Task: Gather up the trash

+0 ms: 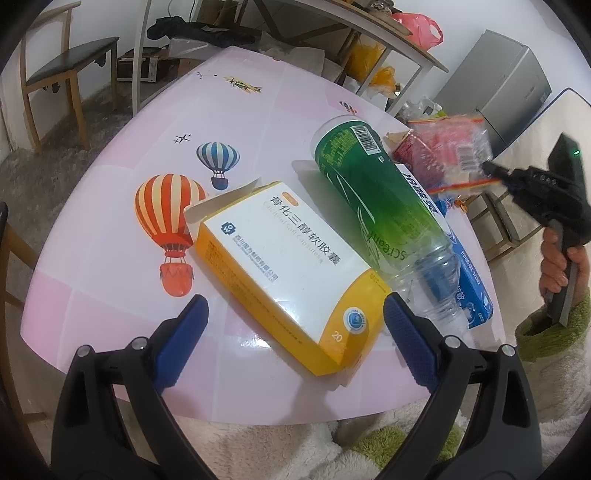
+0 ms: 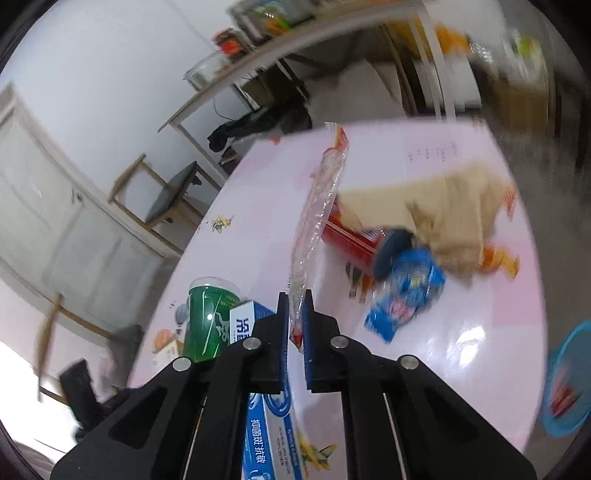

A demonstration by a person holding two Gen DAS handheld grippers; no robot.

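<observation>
My right gripper [image 2: 295, 299] is shut on a clear plastic bag [image 2: 317, 210] with red-orange edging, held up above the pink table [image 2: 424, 147]. In the left wrist view the same bag [image 1: 454, 151] hangs from the right gripper [image 1: 489, 168] at the right. My left gripper [image 1: 295, 314] stands open, low over a yellow and white medicine box [image 1: 280, 266]. Right of the box lies an empty green-labelled bottle [image 1: 369, 195] on a blue toothpaste box [image 1: 472, 284].
Further trash lies on the table: a red box [image 2: 351, 240], a blue wrapper [image 2: 406, 295] and brown paper [image 2: 443, 206]. A blue basket [image 2: 569, 384] sits off the table's right edge. A chair [image 1: 62, 81] and a shelf [image 1: 369, 29] stand beyond.
</observation>
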